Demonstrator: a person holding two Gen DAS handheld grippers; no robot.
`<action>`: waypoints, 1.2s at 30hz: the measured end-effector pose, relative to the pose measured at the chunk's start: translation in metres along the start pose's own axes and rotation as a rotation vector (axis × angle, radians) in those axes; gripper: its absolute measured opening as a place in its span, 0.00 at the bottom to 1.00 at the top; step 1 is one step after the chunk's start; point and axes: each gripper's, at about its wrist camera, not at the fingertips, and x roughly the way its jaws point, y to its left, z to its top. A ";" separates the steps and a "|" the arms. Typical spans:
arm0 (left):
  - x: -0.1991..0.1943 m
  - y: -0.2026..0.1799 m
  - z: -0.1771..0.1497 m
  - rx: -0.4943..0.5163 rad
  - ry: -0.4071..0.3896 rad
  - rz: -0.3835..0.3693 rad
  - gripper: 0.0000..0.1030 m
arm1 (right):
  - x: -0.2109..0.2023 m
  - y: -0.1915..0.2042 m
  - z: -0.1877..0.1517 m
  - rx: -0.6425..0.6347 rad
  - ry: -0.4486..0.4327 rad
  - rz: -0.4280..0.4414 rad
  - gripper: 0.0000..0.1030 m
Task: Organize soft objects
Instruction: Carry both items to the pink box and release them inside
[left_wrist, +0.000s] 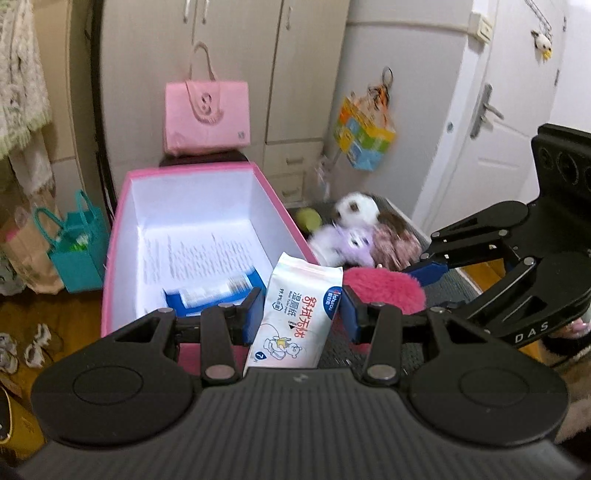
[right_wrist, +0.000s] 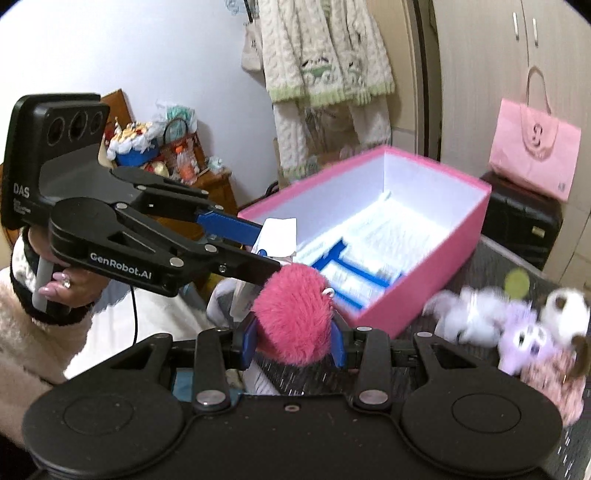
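Clamped in the left gripper (left_wrist: 301, 312), a white plastic wet-wipe pack (left_wrist: 295, 317) printed with red Chinese characters is hanging beside the pink cardboard box (left_wrist: 114, 258). "GenRobot.AI" and "DAS" are showing on that gripper's side; the right gripper (right_wrist: 295, 341) jaws are squeezing a fluffy pink pom-pom (right_wrist: 293, 314).

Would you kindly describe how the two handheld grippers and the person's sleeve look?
Both grippers are black linkages with blue finger pads. The left gripper reads "GenRobot.AI" and "DAS", trailing a thin black cable. The sleeve is fluffy cream with a dark cuff.
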 end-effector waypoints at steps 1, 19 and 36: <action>0.002 0.004 0.005 -0.003 -0.009 0.003 0.41 | 0.002 -0.003 0.006 0.000 -0.011 -0.009 0.43; 0.107 0.083 0.067 0.010 0.109 0.140 0.41 | 0.085 -0.075 0.088 0.024 0.046 -0.180 0.42; 0.185 0.086 0.070 0.205 0.331 0.136 0.41 | 0.164 -0.137 0.116 0.145 0.218 -0.122 0.43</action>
